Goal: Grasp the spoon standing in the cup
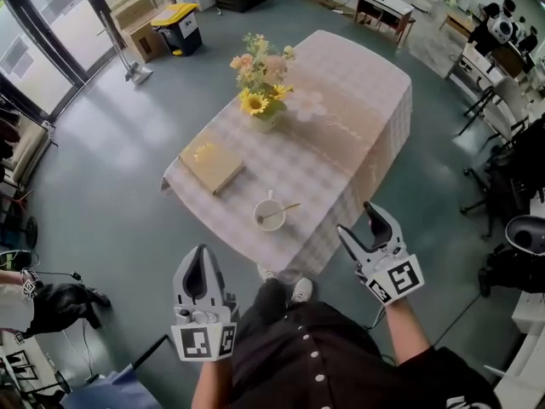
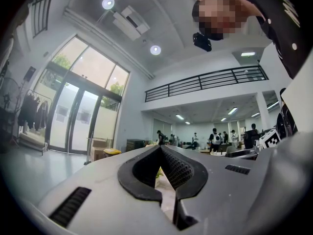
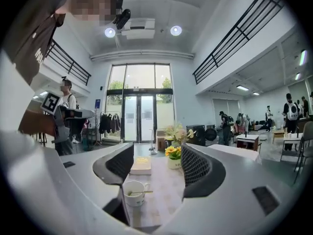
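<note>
- Spoon: bowl down inside the cup, handle leaning over the rim and pointing toward the table's right side in the head view.
- Cup: white, upright on the checked tablecloth, close to the table edge that faces the person, toward the near corner. Nothing touches it.
- Book: tan cover, flat on the cloth near the left corner, apart from the cup.
- Flower vase: sunflower and pale blooms, upright about mid-table, beyond the cup and just beside the book's far end.
- Right gripper: fingers spread wide, nothing between them. It is held off the table's near corner, well apart from the cup. In the right gripper view the cup and spoon show in the gap, low and left, with book and vase farther along.
- Left gripper: fingertips pressed together, nothing gripped. It is held short of the table, left of the person's shoes, pointing toward the table.
- Floor: yellow-lidded bin well beyond the table's left side.
</note>
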Demonstrator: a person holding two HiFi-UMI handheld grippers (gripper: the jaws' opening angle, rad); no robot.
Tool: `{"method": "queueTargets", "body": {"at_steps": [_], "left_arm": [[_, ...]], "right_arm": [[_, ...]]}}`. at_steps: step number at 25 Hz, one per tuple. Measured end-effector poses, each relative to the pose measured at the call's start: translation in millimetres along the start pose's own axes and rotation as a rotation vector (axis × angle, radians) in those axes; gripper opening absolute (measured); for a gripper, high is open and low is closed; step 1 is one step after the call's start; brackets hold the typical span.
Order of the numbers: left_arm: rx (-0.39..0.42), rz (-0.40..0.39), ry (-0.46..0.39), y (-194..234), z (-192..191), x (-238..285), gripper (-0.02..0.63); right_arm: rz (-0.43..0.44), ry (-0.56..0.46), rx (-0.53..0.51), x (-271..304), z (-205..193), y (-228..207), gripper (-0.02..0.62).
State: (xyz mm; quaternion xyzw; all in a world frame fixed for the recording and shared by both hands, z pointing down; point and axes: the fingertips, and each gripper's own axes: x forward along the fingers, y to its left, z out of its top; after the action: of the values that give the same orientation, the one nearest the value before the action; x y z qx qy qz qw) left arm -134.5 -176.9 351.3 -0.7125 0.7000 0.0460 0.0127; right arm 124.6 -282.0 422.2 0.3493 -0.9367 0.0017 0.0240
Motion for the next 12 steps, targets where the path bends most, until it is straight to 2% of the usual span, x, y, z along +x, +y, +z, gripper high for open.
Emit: {"method": "queueTargets", "body": {"at_steps": [8, 12], "left_arm": [[-0.001, -0.049, 0.008, 11, -3, 29, 0.009], [-0.019, -0.049, 0.020, 23, -11, 35, 0.009]], "right_arm": [[0.114, 0.113, -0.092, 38, -33, 19, 0.273], [0.193, 0.155, -0.198, 58, -50, 28, 0.270]]}}
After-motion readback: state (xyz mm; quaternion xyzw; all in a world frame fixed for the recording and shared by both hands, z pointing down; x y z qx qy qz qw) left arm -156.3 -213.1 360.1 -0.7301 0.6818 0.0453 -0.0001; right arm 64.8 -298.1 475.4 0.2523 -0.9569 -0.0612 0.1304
